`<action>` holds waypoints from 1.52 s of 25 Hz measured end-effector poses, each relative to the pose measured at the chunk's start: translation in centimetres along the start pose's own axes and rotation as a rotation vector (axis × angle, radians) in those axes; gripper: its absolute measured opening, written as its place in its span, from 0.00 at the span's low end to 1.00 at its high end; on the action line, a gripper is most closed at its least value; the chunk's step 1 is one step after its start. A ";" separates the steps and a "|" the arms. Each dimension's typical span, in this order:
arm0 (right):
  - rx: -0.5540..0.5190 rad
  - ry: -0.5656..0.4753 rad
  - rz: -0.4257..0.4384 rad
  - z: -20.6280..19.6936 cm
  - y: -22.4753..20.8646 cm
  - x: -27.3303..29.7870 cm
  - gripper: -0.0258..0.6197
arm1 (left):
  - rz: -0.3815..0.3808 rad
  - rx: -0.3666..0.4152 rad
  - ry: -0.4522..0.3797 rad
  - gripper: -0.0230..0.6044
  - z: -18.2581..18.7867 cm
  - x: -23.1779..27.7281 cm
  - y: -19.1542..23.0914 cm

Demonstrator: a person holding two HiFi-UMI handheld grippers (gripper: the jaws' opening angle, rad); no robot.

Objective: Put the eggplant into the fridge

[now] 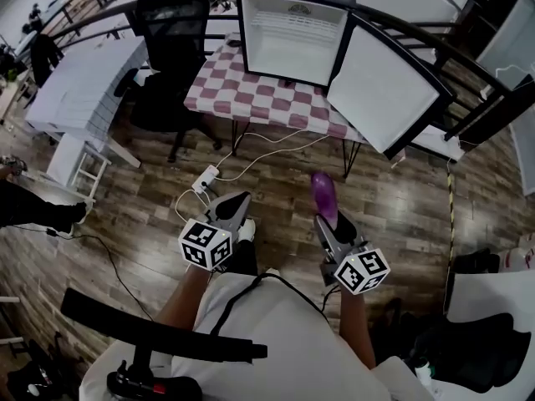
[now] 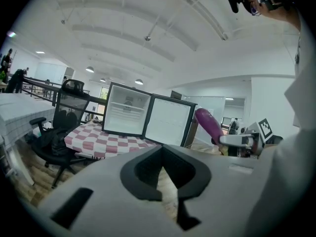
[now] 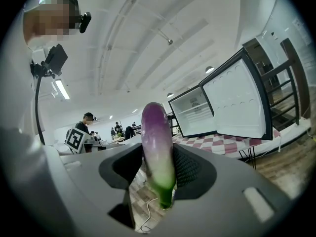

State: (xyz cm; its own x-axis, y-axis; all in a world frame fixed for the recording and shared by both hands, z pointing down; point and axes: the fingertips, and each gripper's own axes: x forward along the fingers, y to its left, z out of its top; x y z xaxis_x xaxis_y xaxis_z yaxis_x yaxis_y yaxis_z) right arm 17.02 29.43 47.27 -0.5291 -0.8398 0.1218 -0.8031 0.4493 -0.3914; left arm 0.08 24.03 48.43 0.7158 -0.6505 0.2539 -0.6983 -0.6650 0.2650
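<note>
A purple eggplant (image 1: 323,195) with a green stem end stands between the jaws of my right gripper (image 1: 331,225), which is shut on it; close up, the eggplant (image 3: 157,142) points up and forward. The small white fridge (image 1: 292,36) stands open on a checkered table (image 1: 251,94), its door (image 1: 383,90) swung out to the right. Both grippers hang over the wooden floor, well short of the table. My left gripper (image 1: 231,210) is shut on nothing. From the left gripper (image 2: 169,181) I see the fridge (image 2: 123,115) ahead and the eggplant (image 2: 210,125) to the right.
A black office chair (image 1: 171,48) stands left of the table. A white power strip (image 1: 205,178) with cables lies on the floor ahead of me. A white desk (image 1: 75,82) is at far left, and a dark railing (image 1: 468,65) curves behind the fridge.
</note>
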 end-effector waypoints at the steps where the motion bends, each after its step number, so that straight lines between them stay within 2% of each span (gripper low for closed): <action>1: -0.002 0.004 0.000 0.1 -0.2 0.4 0.34 | -0.001 -0.002 0.000 0.04 0.2 0.3 0.3; 7: -0.002 0.000 -0.017 1.1 -1.2 3.1 0.34 | -0.013 -0.011 0.011 0.04 1.0 2.2 2.9; 13: -0.018 0.000 -0.039 2.7 -2.7 7.0 0.34 | -0.046 -0.012 -0.012 0.04 3.5 5.4 6.0; 25: -0.032 0.001 -0.069 7.1 -4.9 17.8 0.34 | -0.082 -0.021 -0.002 0.04 8.1 11.3 15.5; 38: -0.035 0.009 -0.130 8.8 -6.2 26.1 0.34 | -0.137 -0.011 0.006 0.04 11.8 15.2 23.6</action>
State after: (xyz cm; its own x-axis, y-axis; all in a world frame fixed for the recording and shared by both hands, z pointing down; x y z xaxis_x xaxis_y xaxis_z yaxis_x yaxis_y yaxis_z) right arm 10.58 2.05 44.88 -0.4223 -0.8888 0.1781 -0.8742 0.3474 -0.3393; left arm -5.55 -5.89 47.53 0.8048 -0.5513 0.2199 -0.5936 -0.7435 0.3081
